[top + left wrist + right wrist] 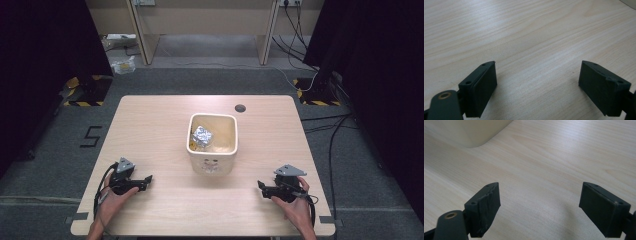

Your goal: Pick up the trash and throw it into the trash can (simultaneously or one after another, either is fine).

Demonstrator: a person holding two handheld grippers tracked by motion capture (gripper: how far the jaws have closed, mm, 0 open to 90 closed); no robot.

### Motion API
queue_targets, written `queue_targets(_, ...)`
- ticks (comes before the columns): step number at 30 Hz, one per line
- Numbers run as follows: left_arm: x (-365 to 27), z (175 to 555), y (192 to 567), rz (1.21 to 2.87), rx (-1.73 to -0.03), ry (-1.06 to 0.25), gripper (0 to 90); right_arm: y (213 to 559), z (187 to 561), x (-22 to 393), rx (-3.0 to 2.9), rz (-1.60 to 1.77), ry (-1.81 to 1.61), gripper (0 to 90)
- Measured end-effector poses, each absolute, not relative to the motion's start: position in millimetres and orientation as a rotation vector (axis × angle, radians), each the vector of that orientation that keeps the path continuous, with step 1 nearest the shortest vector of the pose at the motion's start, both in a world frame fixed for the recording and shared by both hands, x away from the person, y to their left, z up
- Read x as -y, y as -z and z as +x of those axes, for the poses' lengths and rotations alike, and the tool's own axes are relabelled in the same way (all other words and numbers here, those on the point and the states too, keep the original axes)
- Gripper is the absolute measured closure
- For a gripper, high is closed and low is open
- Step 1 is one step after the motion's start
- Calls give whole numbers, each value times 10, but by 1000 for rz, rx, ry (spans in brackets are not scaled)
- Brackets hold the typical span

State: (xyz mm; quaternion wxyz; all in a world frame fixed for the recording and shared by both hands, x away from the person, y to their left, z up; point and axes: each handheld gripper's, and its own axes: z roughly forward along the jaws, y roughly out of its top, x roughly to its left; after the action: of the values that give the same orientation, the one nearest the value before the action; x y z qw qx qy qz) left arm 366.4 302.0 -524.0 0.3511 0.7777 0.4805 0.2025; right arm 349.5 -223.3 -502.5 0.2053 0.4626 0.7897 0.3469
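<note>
1. A cream bin (212, 150) stands upright at mid-table (150, 130), between and beyond both grippers, its mouth facing up.
2. Crumpled foil (202, 136) lies inside the bin.
3. The left gripper (146, 180) and right gripper (261, 186) rest well apart from the bin, jaws spread, holding nothing.

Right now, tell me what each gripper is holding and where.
Nothing. The left gripper and right gripper are both open, with bare table between their fingers.
</note>
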Motion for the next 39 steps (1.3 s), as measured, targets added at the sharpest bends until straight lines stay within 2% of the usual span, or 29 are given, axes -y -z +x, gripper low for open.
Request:
queue_targets(8,-3020,3664,5240,2013,-1244,-524,140,5103,3499,2188,-2221,1275,-871,166)
queue_targets(12,-3020,3664,5240,2014,-1243,-524,139,5165,3488,2197,-2210,1307,-936,144)
queue_targets(39,-3020,3664,5241,2012,-1243,-524,139,5166,3471,2193,-2197,1316,-929,144)
